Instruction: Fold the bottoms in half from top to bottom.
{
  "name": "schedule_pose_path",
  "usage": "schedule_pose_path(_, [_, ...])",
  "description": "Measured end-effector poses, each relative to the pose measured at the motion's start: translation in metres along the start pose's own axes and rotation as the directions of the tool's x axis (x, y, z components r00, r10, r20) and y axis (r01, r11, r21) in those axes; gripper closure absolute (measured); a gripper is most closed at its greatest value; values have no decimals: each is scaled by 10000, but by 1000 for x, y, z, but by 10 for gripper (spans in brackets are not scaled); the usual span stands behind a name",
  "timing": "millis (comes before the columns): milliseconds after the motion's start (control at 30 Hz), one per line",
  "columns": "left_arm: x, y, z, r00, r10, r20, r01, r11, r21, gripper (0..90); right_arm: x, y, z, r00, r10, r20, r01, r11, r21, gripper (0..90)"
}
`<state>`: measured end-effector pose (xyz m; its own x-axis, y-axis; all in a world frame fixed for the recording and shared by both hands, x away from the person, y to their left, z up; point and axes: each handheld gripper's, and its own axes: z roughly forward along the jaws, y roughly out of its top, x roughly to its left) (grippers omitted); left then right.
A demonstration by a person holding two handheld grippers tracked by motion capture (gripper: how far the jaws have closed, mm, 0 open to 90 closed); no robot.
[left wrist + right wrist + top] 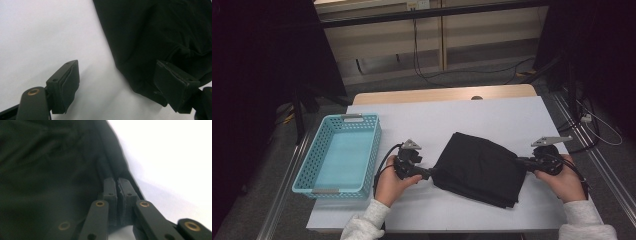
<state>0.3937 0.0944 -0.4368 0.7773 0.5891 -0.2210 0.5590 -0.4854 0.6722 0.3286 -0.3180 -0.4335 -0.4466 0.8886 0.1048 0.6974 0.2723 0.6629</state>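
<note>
A black cloth (477, 167) lies folded and a little rumpled on the white table (437, 120). My left gripper (430, 173) sits at the cloth's left corner. In the left gripper view my left gripper (117, 82) stands open, the cloth (150, 32) reaching to its right-hand pad (172, 82) and bare table between the pads. My right gripper (519, 161) is at the cloth's right edge. In the right gripper view my right gripper (117, 182) is shut, its pads pinched together on the hem of the cloth (50, 170).
A turquoise perforated basket (374, 145) with nothing in it stands at the table's left side, close to my left hand. Dark stands and cables lie on the floor beyond the table's far and right edges.
</note>
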Motion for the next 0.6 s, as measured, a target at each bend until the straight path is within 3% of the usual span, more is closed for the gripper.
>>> schedule_pose_path(100, [0,0,0,10000,-23,-4,23,10000,-19,210,1,-2,3,10000,-30,52,29,9998,222,841])
schedule_pose_path(200, [1,0,0,10000,-26,-12,26,10000,15,210,1,-1,3,9989,12,472,-13,10000,14,667])
schedule_pose_path(267, [2,0,-1,10000,-48,-37,48,10000,8,210,-2,0,2,9956,342,868,-318,9991,-285,521])
schedule_pose_path(333, [2,0,-1,10000,-45,-38,45,10000,-1,210,-4,-1,3,9952,623,750,-587,9971,-485,502])
schedule_pose_path(400, [1,0,-1,10000,-32,-55,32,10000,12,210,-3,-2,7,9952,744,629,-731,9971,-219,464])
schedule_pose_path(467, [1,0,-1,10000,-14,-21,14,10000,-4,210,-1,-4,13,9977,572,356,-579,9981,189,478])
schedule_pose_path(600, [1,0,-1,9999,-124,-60,123,9999,-65,202,4,-2,15,9986,449,275,-453,9988,160,556])
